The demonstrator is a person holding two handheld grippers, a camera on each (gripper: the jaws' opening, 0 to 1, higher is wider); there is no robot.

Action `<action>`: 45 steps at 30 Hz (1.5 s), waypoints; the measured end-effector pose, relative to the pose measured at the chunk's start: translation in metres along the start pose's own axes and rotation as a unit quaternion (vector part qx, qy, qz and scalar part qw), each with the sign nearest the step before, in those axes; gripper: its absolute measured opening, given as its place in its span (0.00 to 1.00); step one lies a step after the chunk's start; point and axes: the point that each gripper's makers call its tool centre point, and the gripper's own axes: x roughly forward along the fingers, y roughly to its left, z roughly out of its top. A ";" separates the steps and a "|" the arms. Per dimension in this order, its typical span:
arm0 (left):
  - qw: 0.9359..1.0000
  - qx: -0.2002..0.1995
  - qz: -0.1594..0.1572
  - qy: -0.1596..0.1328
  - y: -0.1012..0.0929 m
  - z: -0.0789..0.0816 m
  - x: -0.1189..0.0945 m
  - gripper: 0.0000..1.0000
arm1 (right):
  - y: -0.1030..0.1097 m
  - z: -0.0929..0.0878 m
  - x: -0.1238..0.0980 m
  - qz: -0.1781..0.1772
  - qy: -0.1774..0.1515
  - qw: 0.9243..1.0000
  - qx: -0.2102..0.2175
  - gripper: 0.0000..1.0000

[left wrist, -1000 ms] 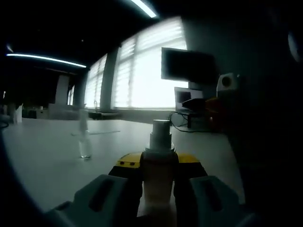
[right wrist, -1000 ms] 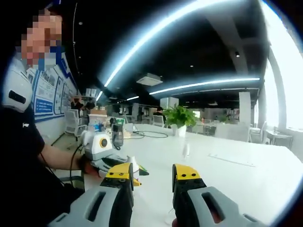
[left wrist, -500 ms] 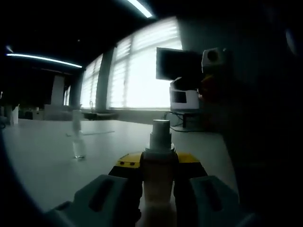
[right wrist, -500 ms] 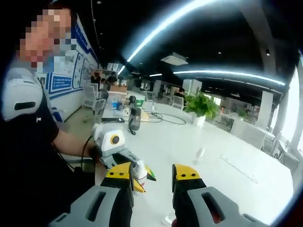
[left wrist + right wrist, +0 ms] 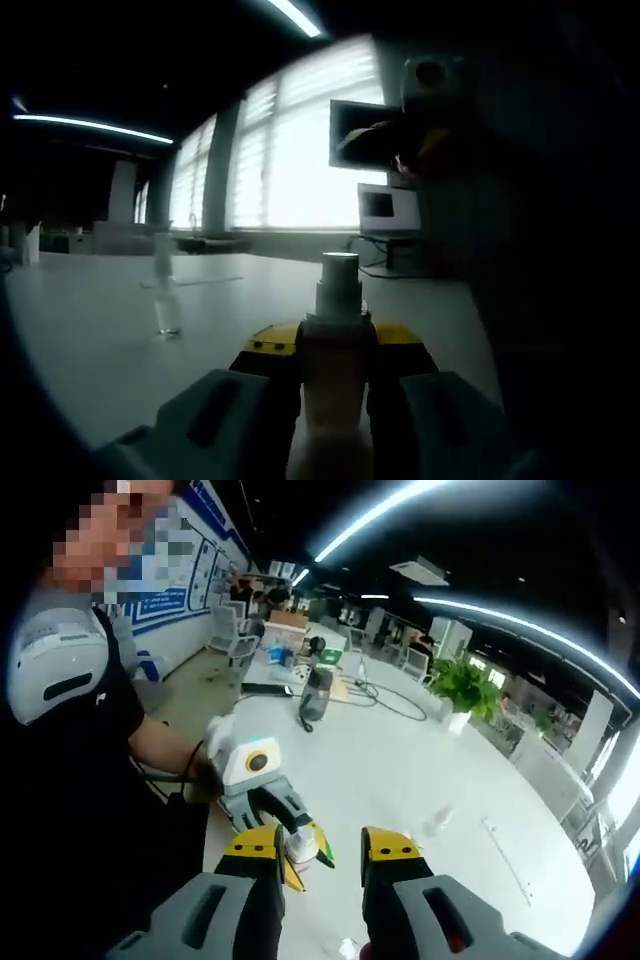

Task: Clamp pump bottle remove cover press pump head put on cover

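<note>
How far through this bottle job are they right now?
Done, it seems: the left gripper is clamped on the pump bottle, and its bare pump head suggests the cover is off; a small clear piece, possibly that cover, stands on the table. In hand: the right gripper hangs open above the bottle. Left: pressing the pump and recapping.

Above the pump bottle, clamped upright between the left tongs, the way down is open — the right tongs gape directly over it. The clear cover stands well apart on bare tabletop.
</note>
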 end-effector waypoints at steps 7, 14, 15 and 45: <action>1.000 -0.003 0.000 -0.001 -0.001 0.001 0.000 0.15 | 0.006 0.002 0.011 0.038 0.046 0.997 -0.042 0.24; 1.000 -0.013 0.002 -0.002 0.000 0.000 0.000 0.15 | 0.016 0.002 0.018 0.090 0.112 0.983 -0.113 0.20; 1.000 -0.014 0.002 -0.002 0.001 0.000 0.000 0.15 | 0.018 0.000 0.019 0.098 0.122 0.981 -0.118 0.20; 1.000 -0.009 -0.002 -0.001 0.000 -0.001 0.000 0.15 | 0.021 -0.017 0.051 0.213 0.258 0.916 -0.220 0.09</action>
